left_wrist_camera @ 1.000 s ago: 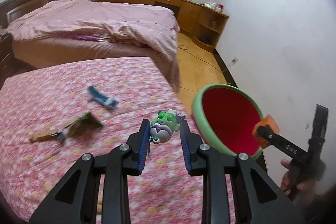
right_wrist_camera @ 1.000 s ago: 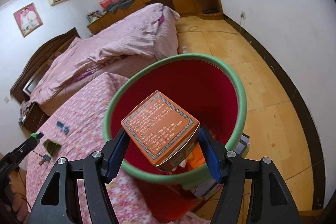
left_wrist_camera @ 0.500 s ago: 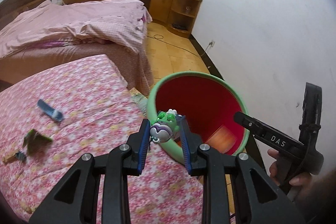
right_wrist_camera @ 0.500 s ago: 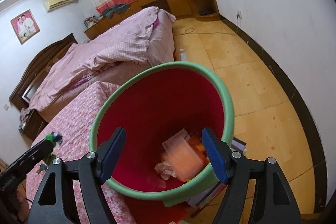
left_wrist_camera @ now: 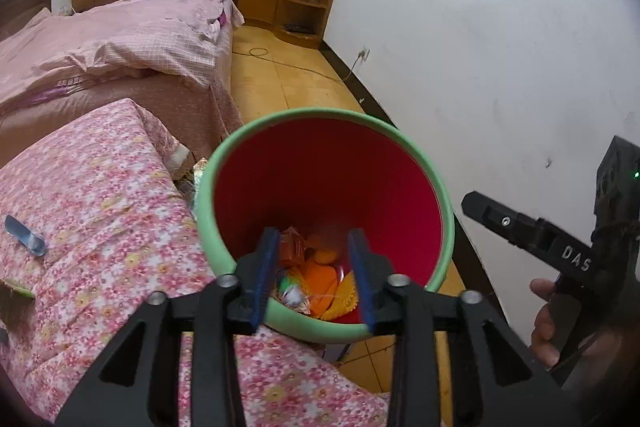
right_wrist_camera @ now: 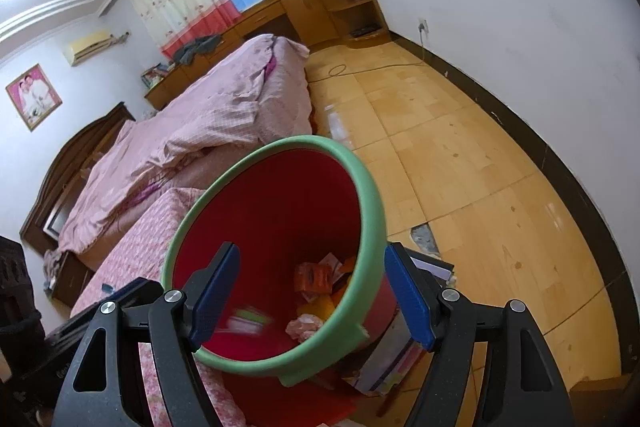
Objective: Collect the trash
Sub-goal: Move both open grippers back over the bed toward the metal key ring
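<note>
A red bin with a green rim (left_wrist_camera: 400, 135) (right_wrist_camera: 372, 195) stands beside the floral bed. My left gripper (left_wrist_camera: 314, 267) is open and empty above the bin's near rim. A small green and white toy (left_wrist_camera: 290, 291) lies inside among orange trash, with the orange box (left_wrist_camera: 291, 247) (right_wrist_camera: 314, 277). My right gripper (right_wrist_camera: 310, 289) is open and empty over the bin; it also shows in the left wrist view (left_wrist_camera: 532, 231). A blurred green and white thing (right_wrist_camera: 246, 319) is in the bin. A blue wrapper (left_wrist_camera: 24, 237) and a green wrapper (left_wrist_camera: 14, 289) lie on the floral cover.
The floral bed (left_wrist_camera: 100, 211) is left of the bin. A second bed with pink bedding (left_wrist_camera: 120, 39) lies behind. Stacked books (right_wrist_camera: 404, 347) sit under the bin on the wooden floor (right_wrist_camera: 460, 155). A white wall (left_wrist_camera: 500, 47) is on the right.
My left gripper moved right over the bin, opened and dropped the green toy. My right gripper let the orange box fall into the bin and stays open.
</note>
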Action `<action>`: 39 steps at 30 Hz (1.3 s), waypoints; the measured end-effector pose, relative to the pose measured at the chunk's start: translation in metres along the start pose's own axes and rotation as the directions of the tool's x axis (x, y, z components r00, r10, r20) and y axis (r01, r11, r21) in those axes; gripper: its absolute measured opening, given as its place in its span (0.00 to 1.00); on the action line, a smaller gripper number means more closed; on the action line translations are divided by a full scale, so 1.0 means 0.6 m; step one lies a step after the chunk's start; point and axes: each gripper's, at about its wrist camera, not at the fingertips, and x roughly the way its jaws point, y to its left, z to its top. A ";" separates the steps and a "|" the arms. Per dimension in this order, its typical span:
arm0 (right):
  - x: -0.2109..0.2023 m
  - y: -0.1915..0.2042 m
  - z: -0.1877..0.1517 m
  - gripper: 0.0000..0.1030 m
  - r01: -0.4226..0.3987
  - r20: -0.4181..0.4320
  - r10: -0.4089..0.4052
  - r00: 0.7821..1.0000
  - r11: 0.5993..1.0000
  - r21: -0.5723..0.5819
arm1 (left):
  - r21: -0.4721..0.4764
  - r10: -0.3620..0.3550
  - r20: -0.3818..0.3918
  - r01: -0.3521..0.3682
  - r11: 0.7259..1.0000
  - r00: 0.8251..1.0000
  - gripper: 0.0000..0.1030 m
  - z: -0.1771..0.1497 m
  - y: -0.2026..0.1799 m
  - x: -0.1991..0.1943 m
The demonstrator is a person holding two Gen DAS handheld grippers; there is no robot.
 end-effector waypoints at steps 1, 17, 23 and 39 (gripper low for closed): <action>-0.002 -0.002 0.000 0.73 0.000 0.001 0.000 1.000 1.000 0.002 | 0.000 0.001 -0.003 -0.001 1.000 1.000 0.40 -0.002 -0.001 0.002; -0.012 0.022 -0.024 0.73 -0.037 -0.038 0.036 0.999 0.999 -0.008 | -0.085 0.094 0.019 -0.092 0.992 0.995 0.40 -0.033 0.036 -0.063; -0.021 0.052 -0.040 0.73 -0.059 -0.052 0.057 0.997 0.998 -0.035 | -0.126 0.132 0.041 -0.126 0.984 0.990 0.41 -0.048 0.066 -0.101; -0.014 0.157 -0.102 0.74 -0.153 -0.132 0.138 0.982 0.982 -0.113 | -0.297 0.274 0.082 -0.239 0.924 0.958 0.41 -0.117 0.211 -0.214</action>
